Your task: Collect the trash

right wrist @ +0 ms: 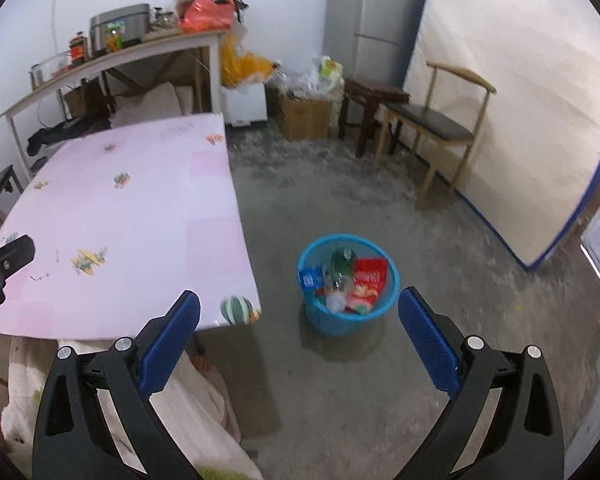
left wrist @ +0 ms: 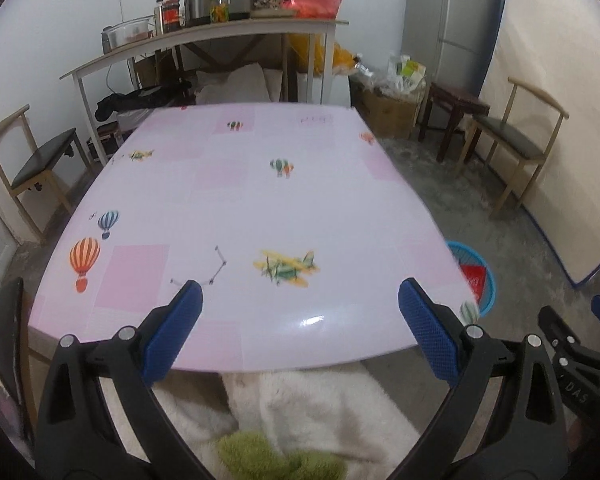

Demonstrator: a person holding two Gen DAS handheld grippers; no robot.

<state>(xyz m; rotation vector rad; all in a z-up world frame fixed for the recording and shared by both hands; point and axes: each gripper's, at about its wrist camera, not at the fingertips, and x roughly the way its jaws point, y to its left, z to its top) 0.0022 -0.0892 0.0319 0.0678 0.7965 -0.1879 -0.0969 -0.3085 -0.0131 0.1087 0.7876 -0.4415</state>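
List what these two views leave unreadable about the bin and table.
- Bin: left wrist view, mostly hidden behind the table edge.
- Bin contents: right wrist view, blurred; items underneath hidden.
- Floor under the table: both views, covered by the tabletop.

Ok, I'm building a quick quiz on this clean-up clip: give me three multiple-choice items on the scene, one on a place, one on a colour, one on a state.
1. Where does the trash basket stand?
A. on the pink table
B. on the floor beside the table
C. on the chair

2. What colour is the basket?
A. blue
B. green
C. white

3. How do the right gripper's jaws stand?
A. shut on a bottle
B. shut on nothing
C. wide open, holding nothing

Answers:
1 B: the basket sits on the grey floor, off the corner of the table.
2 A: its mesh wall is bright blue.
3 C: the right gripper shows both blue pads far apart with only floor and basket beyond them.
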